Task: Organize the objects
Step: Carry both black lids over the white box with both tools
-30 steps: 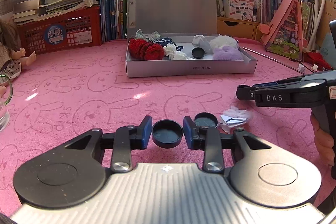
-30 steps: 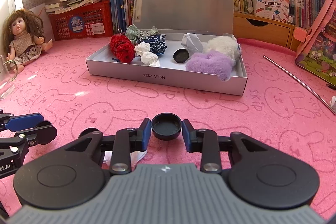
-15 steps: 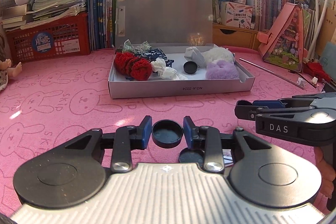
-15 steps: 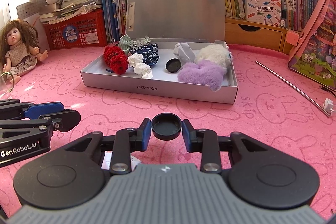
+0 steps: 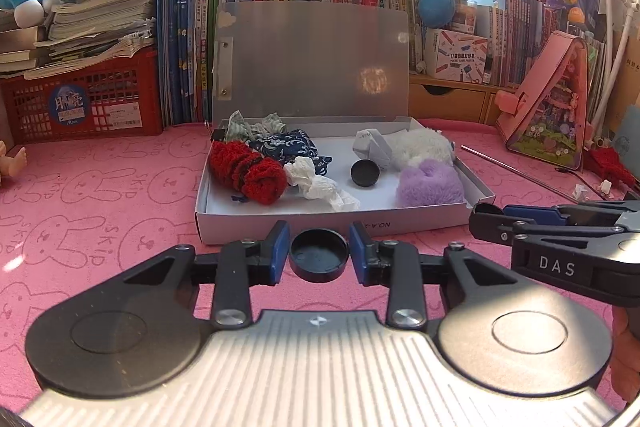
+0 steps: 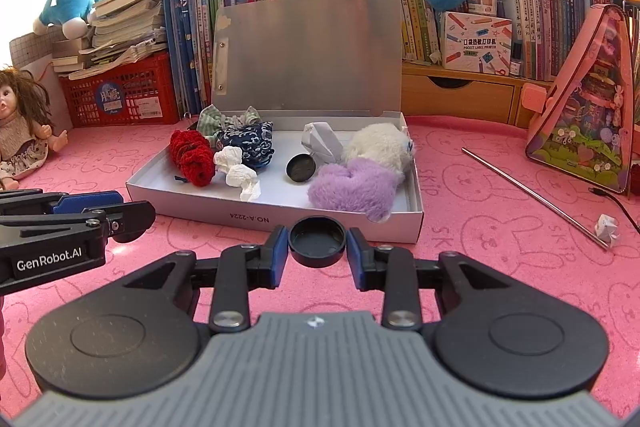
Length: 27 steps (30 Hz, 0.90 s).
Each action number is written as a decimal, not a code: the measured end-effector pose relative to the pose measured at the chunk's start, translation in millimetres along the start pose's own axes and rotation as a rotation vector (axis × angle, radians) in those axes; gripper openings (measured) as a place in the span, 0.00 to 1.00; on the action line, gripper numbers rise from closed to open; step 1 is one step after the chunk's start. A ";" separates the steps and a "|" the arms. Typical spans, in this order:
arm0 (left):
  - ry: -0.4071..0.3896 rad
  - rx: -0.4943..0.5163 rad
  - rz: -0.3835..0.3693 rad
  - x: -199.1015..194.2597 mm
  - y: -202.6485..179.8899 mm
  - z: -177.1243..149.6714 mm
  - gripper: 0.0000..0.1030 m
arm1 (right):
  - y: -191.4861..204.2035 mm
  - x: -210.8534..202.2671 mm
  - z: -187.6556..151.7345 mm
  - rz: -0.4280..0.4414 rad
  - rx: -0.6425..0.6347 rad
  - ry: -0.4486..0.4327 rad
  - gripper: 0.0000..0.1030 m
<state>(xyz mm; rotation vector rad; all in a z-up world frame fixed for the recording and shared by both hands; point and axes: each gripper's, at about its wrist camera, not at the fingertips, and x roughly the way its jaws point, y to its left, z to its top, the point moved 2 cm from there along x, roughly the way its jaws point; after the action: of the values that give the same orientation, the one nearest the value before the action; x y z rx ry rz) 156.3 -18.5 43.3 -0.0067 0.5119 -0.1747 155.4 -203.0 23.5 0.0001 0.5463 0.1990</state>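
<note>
We hold a cap (image 5: 319,255) in the left gripper (image 5: 319,254) and another (image 6: 317,241) in the right (image 6: 317,247); carry both level over the box (image 6: 280,217) wall, probably beside the centre cap (image 6: 301,167).

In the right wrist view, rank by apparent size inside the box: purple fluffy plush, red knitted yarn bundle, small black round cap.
1. Purple fluffy plush
2. Red knitted yarn bundle, somewhat smaller
3. Small black round cap, clearly smallest

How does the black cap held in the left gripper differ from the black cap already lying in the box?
The held cap is clamped between the left gripper fingers, in front of the box; the cap in the box is free, on the box floor. The held cap sits level, hollow side up; the other is tilted, leaning by the folded white paper. Both are round, black and shallow.
</note>
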 end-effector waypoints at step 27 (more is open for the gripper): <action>0.023 -0.048 0.007 65.1 25.7 32.9 0.37 | -28.4 47.9 27.6 0.004 0.154 0.038 0.36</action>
<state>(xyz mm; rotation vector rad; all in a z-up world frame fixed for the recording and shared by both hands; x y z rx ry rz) 232.4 -5.4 39.0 -0.0494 0.5384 -0.1556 215.0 -220.4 20.9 0.1475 0.5985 0.1602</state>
